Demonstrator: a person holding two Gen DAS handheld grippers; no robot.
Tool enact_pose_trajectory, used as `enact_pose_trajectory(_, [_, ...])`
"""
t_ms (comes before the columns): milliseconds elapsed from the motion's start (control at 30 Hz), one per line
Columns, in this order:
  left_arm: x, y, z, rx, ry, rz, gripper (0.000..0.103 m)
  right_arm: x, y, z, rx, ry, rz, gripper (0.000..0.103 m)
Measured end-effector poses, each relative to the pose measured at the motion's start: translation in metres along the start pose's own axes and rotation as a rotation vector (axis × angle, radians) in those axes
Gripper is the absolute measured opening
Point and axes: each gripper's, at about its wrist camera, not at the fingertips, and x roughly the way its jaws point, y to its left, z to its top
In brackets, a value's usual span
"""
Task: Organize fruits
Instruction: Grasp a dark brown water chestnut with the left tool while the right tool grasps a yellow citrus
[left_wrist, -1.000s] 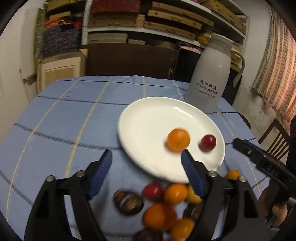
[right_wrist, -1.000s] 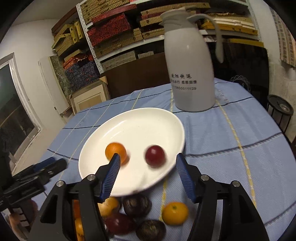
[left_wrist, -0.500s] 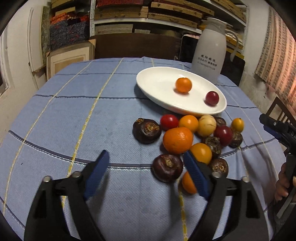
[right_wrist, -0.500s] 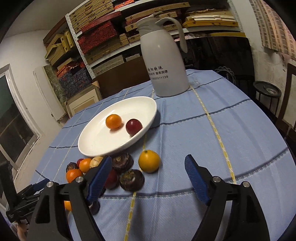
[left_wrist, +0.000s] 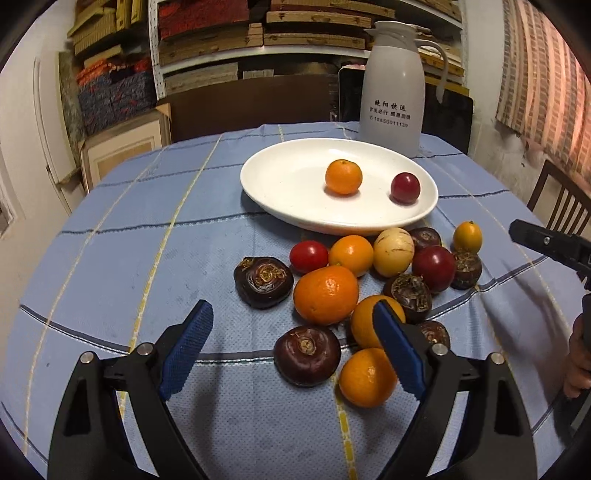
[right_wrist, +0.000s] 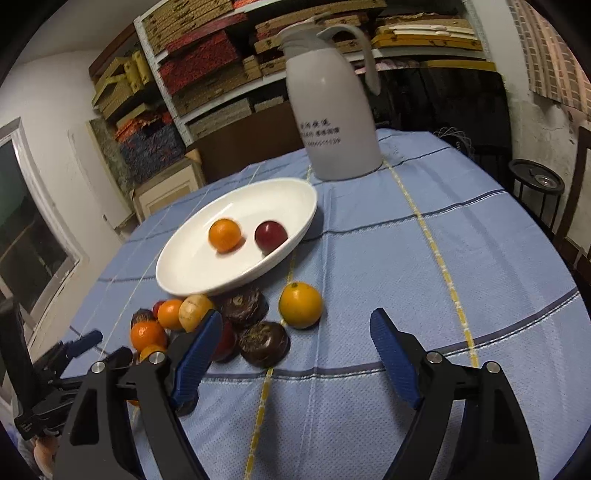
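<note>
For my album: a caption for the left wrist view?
Open left gripper above loose fruit; two pieces on the plate.

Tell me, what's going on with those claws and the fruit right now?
Left claw open, empty. Right claw open, empty. White plate holds one orange, one red fruit; the rest piled on the blue cloth. Nothing blocking.

White shelves (left_wrist: 258, 55) along the back wall carry stacked flat mats and boards in tan, red and dark blue; below them stands a dark brown cabinet (left_wrist: 251, 107) with a pale wooden box (left_wrist: 122, 155) at its left; a window (right_wrist: 22, 236) with a white frame is set in the white left wall; at the right a woven patterned hanging (left_wrist: 546, 74) covers worn plaster, beside a wooden chair (left_wrist: 554, 199) and a small black round stand (right_wrist: 535, 188); the light is dim and warm.
</note>
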Motion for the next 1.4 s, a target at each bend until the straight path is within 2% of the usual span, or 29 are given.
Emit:
enact_pose_trajectory(267, [-0.003,0.009,-0.002,-0.039,-0.002,-0.011,0.086,0.01,0.017,-0.008,-0.087,0.045,-0.021,0.068])
enact_pose_trajectory(433, [0.0,0.022,0.001,-0.087,0.011,-0.022,0.086,0.013,0.003,-0.001,-0.023,0.048,-0.038,0.068])
enact_pose_trajectory(600, [0.013,0.053,0.013,-0.2,0.058,-0.08,0.086,0.034,-0.011,0.015,0.089,0.181,0.024,0.068])
enact_pose_trajectory(700, [0.02,0.058,0.022,-0.181,0.055,-0.037,0.086,0.038,-0.01,0.025,0.083,0.171,0.006,0.068])
enact_pose_trajectory(800, [0.034,0.058,0.022,-0.17,0.069,-0.031,0.086,0.046,-0.009,0.019,0.062,0.121,-0.024,0.068])
enact_pose_trajectory(900, [0.046,0.056,0.02,-0.149,0.094,-0.01,0.086,0.054,-0.012,0.016,0.064,0.16,-0.017,0.068])
enact_pose_trajectory(933, [0.049,0.056,0.021,-0.139,0.093,0.005,0.086,0.052,-0.011,0.018,0.061,0.151,0.001,0.068])
enact_pose_trajectory(1033, [0.056,0.054,0.022,-0.12,0.101,0.027,0.086,0.046,-0.004,0.019,0.013,0.124,-0.025,0.07])
enact_pose_trajectory(1133, [0.062,0.06,0.025,-0.127,0.099,0.042,0.091,0.045,0.001,0.018,-0.02,0.118,-0.037,0.071])
enact_pose_trajectory(1167, [0.065,0.063,0.026,-0.132,0.108,0.047,0.096,0.045,0.002,0.018,-0.025,0.116,-0.042,0.071])
enact_pose_trajectory(1233, [0.066,0.071,0.027,-0.145,0.112,0.068,0.096,0.044,0.0,0.018,-0.023,0.108,-0.045,0.071])
enact_pose_trajectory(1300, [0.062,0.08,0.025,-0.163,0.108,0.131,0.096,0.041,-0.002,0.019,-0.015,0.095,-0.053,0.071])
enact_pose_trajectory(1400, [0.054,0.092,0.022,-0.206,0.101,0.147,0.094,0.039,-0.005,0.019,-0.009,0.088,-0.053,0.071])
